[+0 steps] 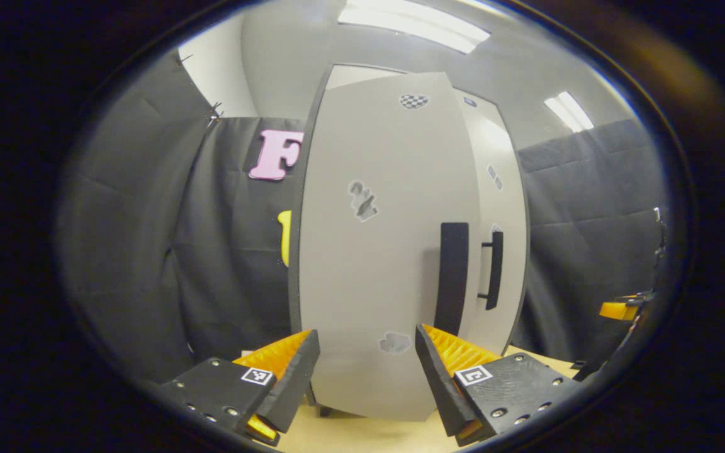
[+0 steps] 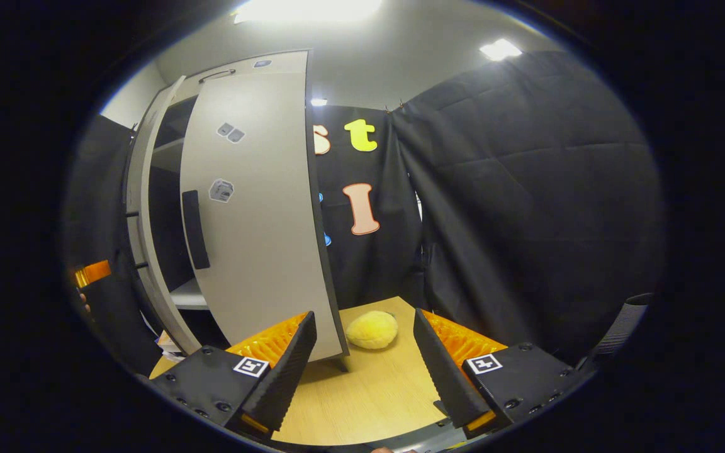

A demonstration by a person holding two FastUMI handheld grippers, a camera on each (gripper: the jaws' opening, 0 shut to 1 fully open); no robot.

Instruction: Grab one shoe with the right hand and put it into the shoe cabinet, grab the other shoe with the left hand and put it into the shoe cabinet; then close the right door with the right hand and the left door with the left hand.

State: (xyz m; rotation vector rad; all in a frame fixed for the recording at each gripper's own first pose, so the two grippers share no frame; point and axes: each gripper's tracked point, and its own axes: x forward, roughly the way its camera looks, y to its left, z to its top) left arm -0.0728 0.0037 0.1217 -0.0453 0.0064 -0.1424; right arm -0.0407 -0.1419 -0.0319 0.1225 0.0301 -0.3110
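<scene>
The pale grey shoe cabinet stands close ahead. In the left gripper view its left door (image 1: 375,251) fills the middle, with a black handle (image 1: 452,277) near its right edge. The right door (image 1: 494,189) and its handle (image 1: 494,269) lie just beyond. My left gripper (image 1: 365,377) is open and empty, just short of the left door's lower part. In the right gripper view the right door (image 2: 255,220) stands ajar with its handle (image 2: 194,229), and dark shelves (image 2: 170,189) show inside. My right gripper (image 2: 365,371) is open and empty, low near that door's bottom corner.
A yellow fluffy thing (image 2: 372,329), perhaps a slipper, lies on the light wooden surface (image 2: 375,396) beside the cabinet, past the right door. Black cloth walls stand behind and to both sides. The other gripper shows at the edge (image 1: 620,308) (image 2: 92,274).
</scene>
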